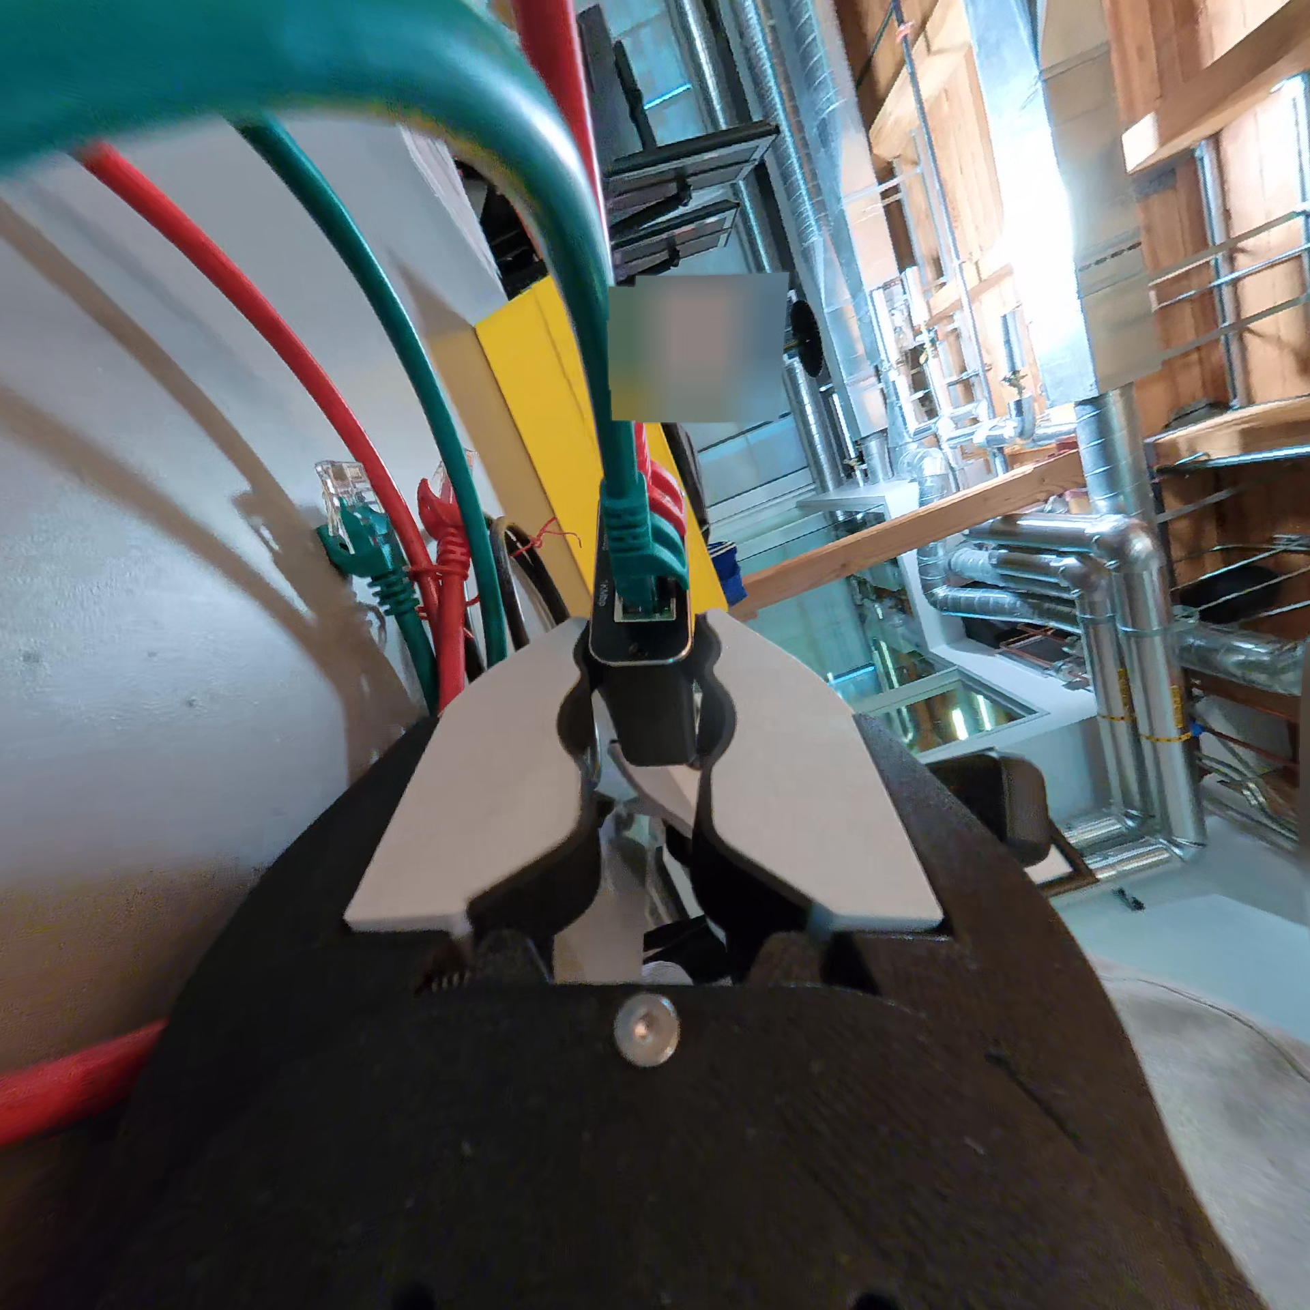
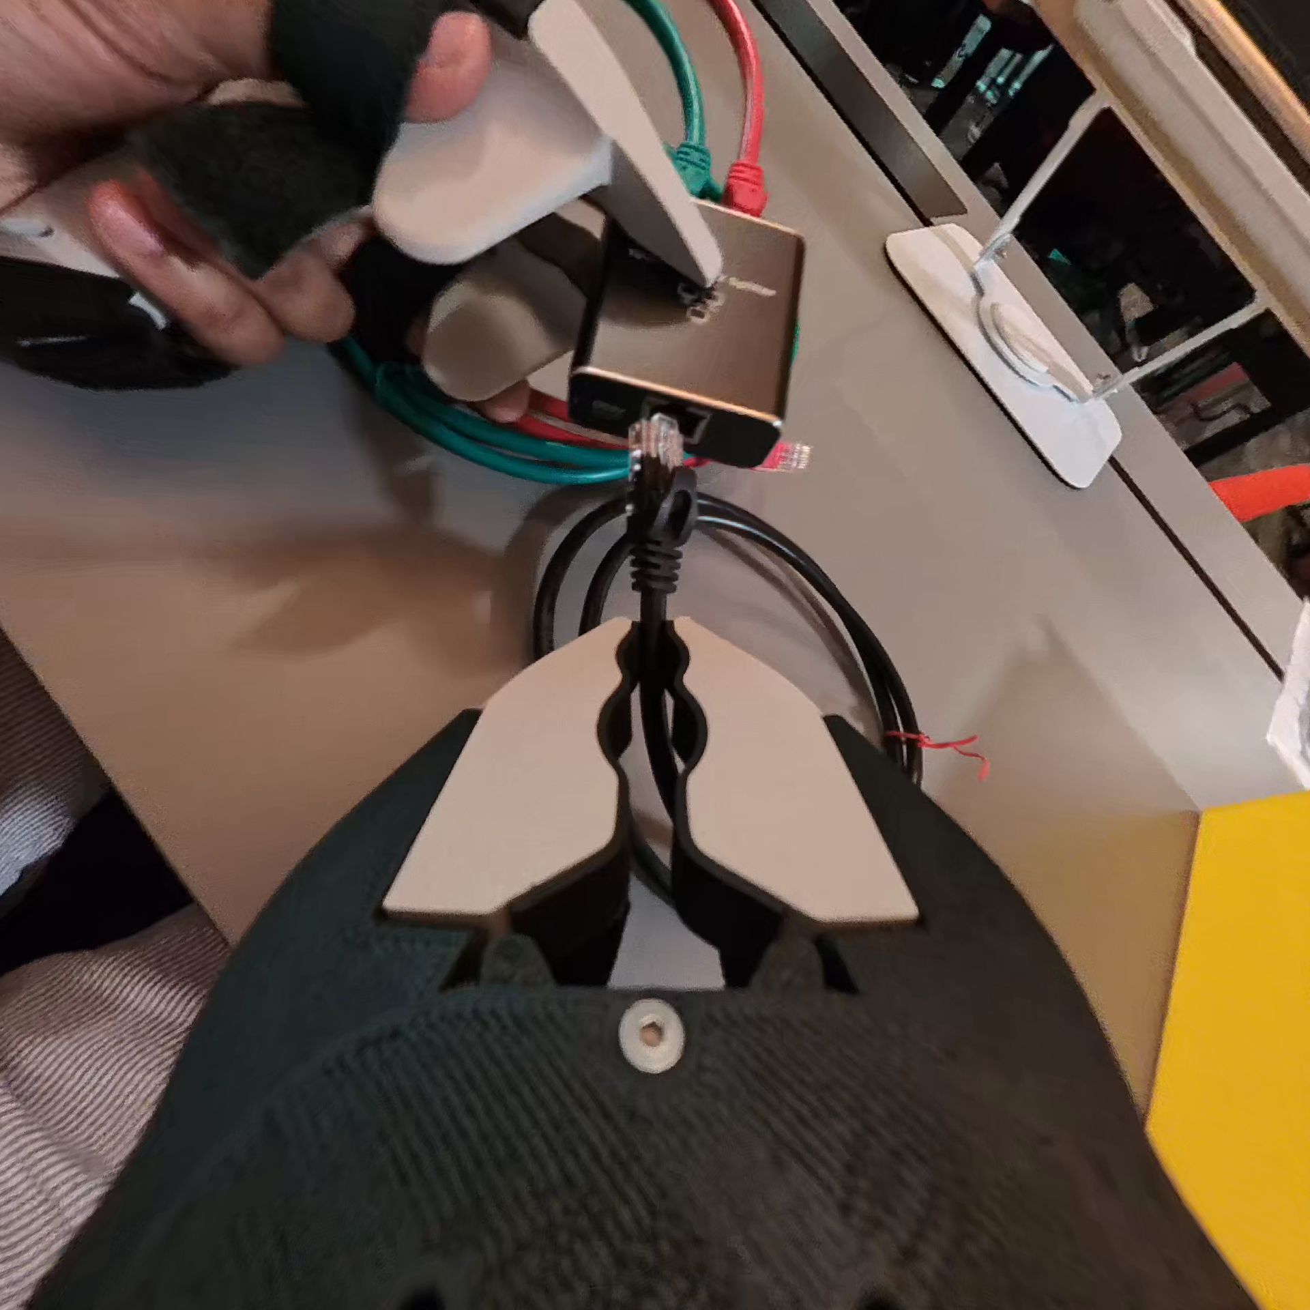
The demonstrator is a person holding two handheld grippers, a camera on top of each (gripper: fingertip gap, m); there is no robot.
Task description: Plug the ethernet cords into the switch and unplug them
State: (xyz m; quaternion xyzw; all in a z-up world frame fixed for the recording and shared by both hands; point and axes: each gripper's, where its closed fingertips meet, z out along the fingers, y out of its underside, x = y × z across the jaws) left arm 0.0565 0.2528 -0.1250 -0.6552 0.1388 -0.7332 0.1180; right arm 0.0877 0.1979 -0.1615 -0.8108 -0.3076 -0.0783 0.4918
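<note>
My left gripper [image 1: 641, 638] is shut on the small dark switch [image 1: 641, 641] and holds it above the table. A green cord [image 1: 627, 539] is plugged into its top row, with a red cord [image 1: 663, 489] behind it. In the right wrist view the switch [image 2: 691, 319] hangs in the left gripper, with green [image 2: 691, 166] and red [image 2: 744, 188] plugs in its far side. My right gripper [image 2: 652, 627] is shut on a black ethernet cord [image 2: 659, 546]. Its clear plug [image 2: 656, 439] sits just in front of an empty port on the switch's near face.
Loose green [image 1: 361, 539] and red [image 1: 446, 524] plugs lie on the white table [image 1: 142, 567]. Coiled cords [image 2: 496, 446] and the black cord's loop [image 2: 815, 567] lie under the switch. A white stand [image 2: 992, 354] sits at right. A yellow panel [image 2: 1233, 992] borders the table. A person's hand [image 2: 213, 177] holds the left gripper.
</note>
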